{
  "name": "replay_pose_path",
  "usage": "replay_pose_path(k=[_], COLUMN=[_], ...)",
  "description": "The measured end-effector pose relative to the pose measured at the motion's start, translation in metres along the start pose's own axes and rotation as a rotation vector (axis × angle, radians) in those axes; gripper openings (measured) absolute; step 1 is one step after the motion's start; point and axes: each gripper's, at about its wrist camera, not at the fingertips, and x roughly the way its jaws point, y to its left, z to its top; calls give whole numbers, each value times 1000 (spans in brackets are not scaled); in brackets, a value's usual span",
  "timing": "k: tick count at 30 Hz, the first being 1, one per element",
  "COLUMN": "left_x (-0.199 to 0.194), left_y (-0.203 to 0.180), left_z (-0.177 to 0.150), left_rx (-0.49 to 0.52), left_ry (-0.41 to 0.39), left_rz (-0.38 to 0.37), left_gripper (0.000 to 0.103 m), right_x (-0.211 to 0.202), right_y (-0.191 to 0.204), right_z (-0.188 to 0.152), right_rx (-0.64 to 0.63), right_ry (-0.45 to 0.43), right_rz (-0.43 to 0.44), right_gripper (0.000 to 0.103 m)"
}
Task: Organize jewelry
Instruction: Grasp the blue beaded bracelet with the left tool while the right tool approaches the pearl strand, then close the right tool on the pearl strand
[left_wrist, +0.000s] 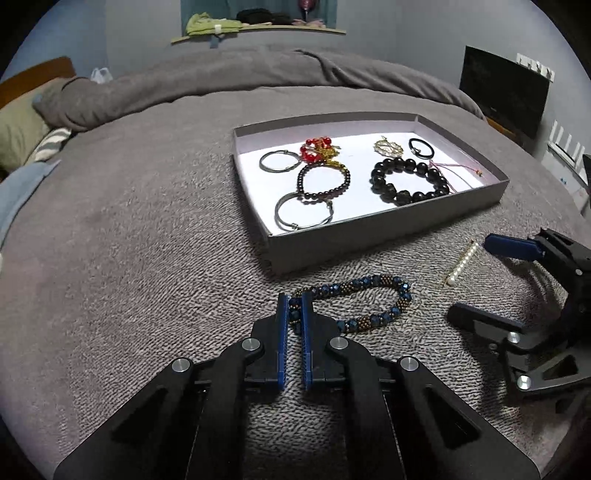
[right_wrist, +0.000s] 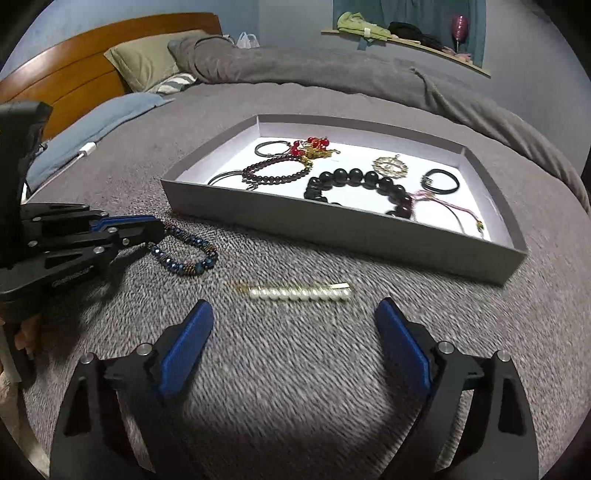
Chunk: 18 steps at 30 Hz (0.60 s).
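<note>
A grey tray (left_wrist: 369, 240) (right_wrist: 332, 236) sits on the bed and holds several bracelets, rings and a pendant. A blue and bronze beaded bracelet (left_wrist: 373, 295) (right_wrist: 184, 254) lies on the blanket in front of the tray. My left gripper (left_wrist: 294, 301) (right_wrist: 157, 227) is shut on the left end of this bracelet, low on the blanket. A pearl hair clip (left_wrist: 461, 264) (right_wrist: 299, 293) lies on the blanket to the right of the bracelet. My right gripper (right_wrist: 293, 317) (left_wrist: 476, 277) is open and empty, just short of the clip, with one finger either side of it.
The grey blanket (left_wrist: 129, 240) covers the bed. Pillows (right_wrist: 147, 62) and a wooden headboard (right_wrist: 74, 74) are at the far left. A shelf (left_wrist: 258, 31) with clothes is on the back wall. A dark screen (left_wrist: 506, 88) stands at the right.
</note>
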Motion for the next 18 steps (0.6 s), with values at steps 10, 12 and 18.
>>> replay_pose_path(k=[10, 12, 18], left_x=[2, -1, -32], left_y=[-3, -4, -8], left_z=[-1, -1, 6], left_rx=[12, 18, 21], left_ry=[3, -6, -111], left_rz=[-3, -2, -43], left_gripper=[8, 8, 8], right_x=[1, -4, -24], right_y=[-5, -7, -21], right_z=[1, -1, -5], right_rx=[31, 43, 96], right_ry=[-19, -36, -76], right_rz=[-11, -9, 12], right_gripper=[64, 64, 64])
